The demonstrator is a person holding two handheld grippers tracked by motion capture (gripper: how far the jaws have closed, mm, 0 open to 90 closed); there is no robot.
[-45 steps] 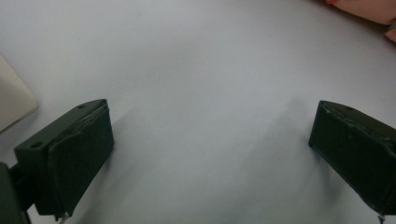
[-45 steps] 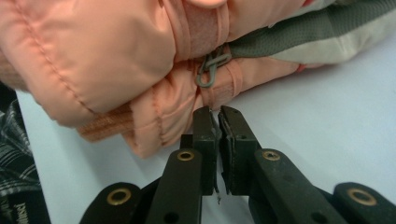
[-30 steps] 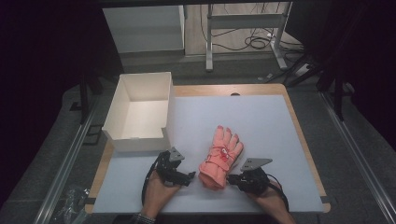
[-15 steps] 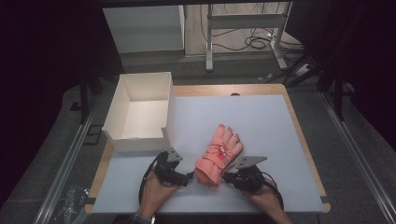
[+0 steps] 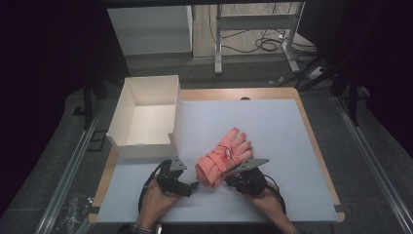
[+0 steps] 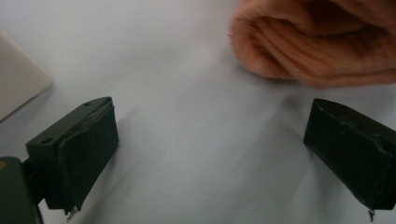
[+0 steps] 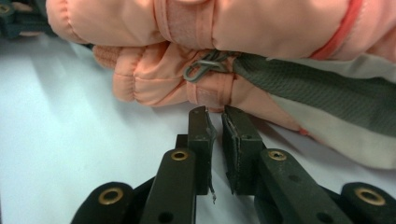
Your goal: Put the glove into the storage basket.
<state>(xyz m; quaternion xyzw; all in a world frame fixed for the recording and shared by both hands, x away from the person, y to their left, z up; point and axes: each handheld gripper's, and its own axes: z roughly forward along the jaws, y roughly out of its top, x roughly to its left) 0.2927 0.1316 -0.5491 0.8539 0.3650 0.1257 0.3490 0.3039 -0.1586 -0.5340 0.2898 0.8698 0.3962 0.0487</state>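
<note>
Gloves: a pair of pink gloves lies stacked on my white surface, near the front edge, fingers pointing away from me
Left gripper: jaws spread wide, having just closed slightly, nothing between them; bare surface under them, glove cuff just ahead
Right gripper: jaws nearly together, tips at the lower glove's cuff by a metal clip; I cannot tell if fabric is pinched
Box: white, open, back left of the gloves

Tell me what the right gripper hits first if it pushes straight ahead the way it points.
Most likely the pink gloves: the right gripper, its jaws nearly shut, points at the lower glove's cuff, just ahead, possibly already touching.
</note>
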